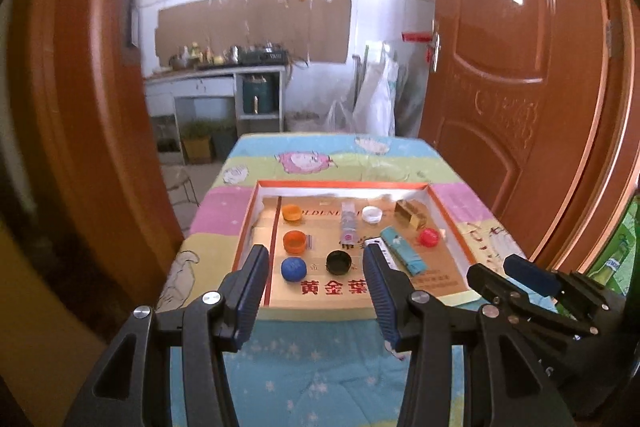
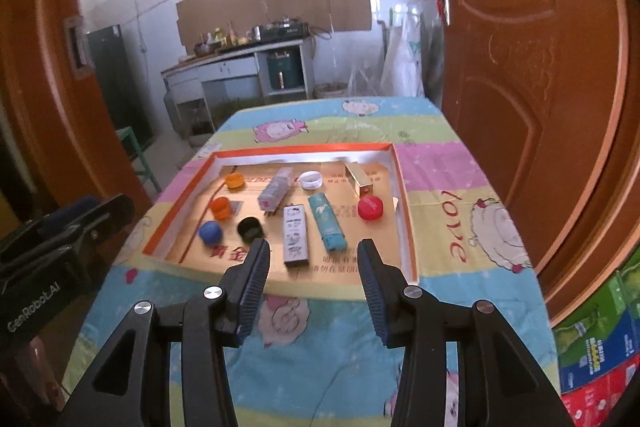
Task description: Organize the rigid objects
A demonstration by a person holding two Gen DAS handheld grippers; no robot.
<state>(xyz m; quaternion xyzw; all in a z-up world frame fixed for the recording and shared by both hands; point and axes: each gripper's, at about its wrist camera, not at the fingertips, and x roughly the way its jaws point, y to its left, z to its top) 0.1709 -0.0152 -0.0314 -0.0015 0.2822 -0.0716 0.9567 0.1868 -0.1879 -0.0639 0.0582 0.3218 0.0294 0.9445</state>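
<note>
A shallow orange-rimmed cardboard tray (image 1: 344, 183) (image 2: 404, 211) lies on the table. In it, at the left, are two orange caps (image 1: 295, 241) (image 2: 221, 207), a blue cap (image 1: 293, 269) (image 2: 211, 231) and a black cap (image 1: 339, 262) (image 2: 249, 228). Further right lie a white cap (image 2: 311, 179), a red cap (image 2: 370, 207), a clear box (image 2: 275, 190), a patterned flat box (image 2: 295, 233), a teal tube (image 2: 327, 221) and a gold box (image 2: 359, 179). My left gripper (image 1: 316, 267) is open and empty before the tray's near edge. My right gripper (image 2: 312, 263) is open and empty, also at the near edge.
The table has a cartoon-print cloth (image 2: 460, 227). An open brown door (image 2: 520, 67) stands close on the right, and a door frame (image 1: 80, 107) on the left. Colourful cartons (image 2: 596, 347) sit on the floor at the right. A kitchen counter (image 1: 216, 71) is far behind.
</note>
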